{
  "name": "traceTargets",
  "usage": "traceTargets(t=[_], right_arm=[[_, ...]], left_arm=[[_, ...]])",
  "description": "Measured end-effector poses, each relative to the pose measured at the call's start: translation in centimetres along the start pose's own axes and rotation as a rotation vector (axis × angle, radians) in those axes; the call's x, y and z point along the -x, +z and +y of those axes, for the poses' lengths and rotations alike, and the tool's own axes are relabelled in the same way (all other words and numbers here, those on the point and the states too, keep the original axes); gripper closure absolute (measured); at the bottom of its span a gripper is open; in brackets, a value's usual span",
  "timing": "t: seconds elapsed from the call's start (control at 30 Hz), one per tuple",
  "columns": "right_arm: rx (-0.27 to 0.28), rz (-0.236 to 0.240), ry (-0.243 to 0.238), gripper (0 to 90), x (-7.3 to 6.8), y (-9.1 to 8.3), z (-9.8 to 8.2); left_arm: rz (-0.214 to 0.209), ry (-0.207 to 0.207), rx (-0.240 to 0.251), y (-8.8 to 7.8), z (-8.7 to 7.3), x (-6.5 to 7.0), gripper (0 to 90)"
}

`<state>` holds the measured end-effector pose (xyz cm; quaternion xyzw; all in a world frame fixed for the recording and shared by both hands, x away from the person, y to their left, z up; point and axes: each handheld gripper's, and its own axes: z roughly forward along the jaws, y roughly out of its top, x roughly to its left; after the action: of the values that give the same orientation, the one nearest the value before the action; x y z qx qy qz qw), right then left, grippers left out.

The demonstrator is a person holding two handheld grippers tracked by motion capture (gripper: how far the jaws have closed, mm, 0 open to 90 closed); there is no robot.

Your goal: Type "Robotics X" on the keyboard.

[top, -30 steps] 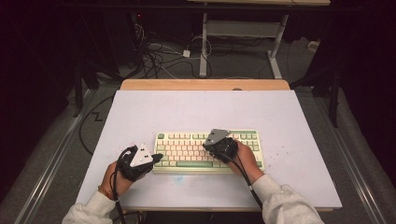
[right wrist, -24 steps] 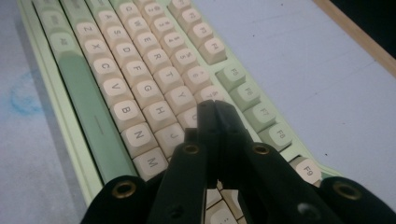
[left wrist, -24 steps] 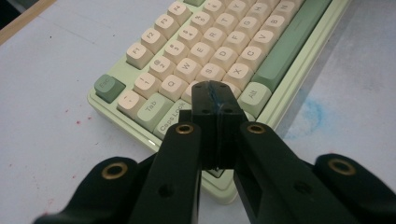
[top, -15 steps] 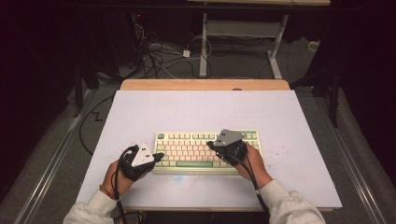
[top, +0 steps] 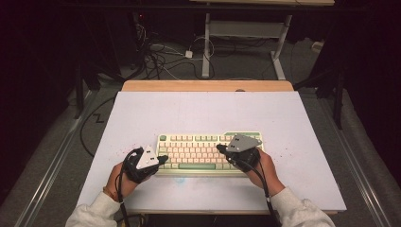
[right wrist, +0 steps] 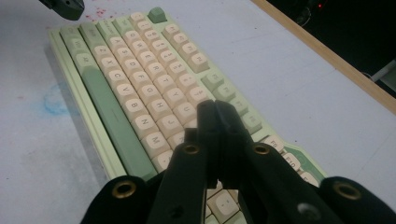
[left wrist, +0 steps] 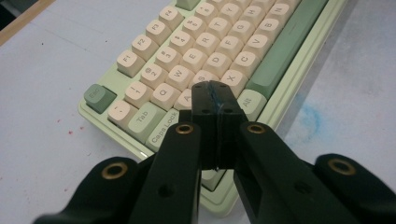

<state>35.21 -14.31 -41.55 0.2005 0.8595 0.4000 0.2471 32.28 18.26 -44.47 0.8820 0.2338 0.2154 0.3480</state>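
Note:
A pale green keyboard [top: 208, 142] with cream keys lies on the white table top [top: 203, 113], near its front edge. My left gripper [top: 163, 160] is shut and empty. Its tip hangs over the keyboard's left end, above the keys near Caps Lock [left wrist: 161, 130] in the left gripper view, where the left gripper [left wrist: 215, 93] covers the A key area. My right gripper [top: 220, 148] is shut too, with nothing in it, and points left over the right half of the keys. In the right gripper view the right gripper [right wrist: 215, 108] sits above the keys around J and K.
A wooden strip [top: 208, 85] edges the table's far side. Behind it, cables [top: 161, 54] and a white desk frame [top: 246, 33] stand on the floor. Faint blue smudge [right wrist: 53, 103] and red specks [top: 283, 153] mark the table top. The left gripper's tip [right wrist: 65, 7] shows far off in the right gripper view.
The right gripper has shifted slightly right and turned over the keyboard's right half. The left gripper has barely moved.

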Motion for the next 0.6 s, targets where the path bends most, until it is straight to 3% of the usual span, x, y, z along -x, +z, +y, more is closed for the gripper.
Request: traceTargets(t=[0.6], right_arm=[[0.002, -0.031, 0.004, 90.0, 0.2, -2.8, -1.9]], left_arm=[[-0.012, 0.022, 0.006, 0.2, 0.6, 0.7, 87.9]])
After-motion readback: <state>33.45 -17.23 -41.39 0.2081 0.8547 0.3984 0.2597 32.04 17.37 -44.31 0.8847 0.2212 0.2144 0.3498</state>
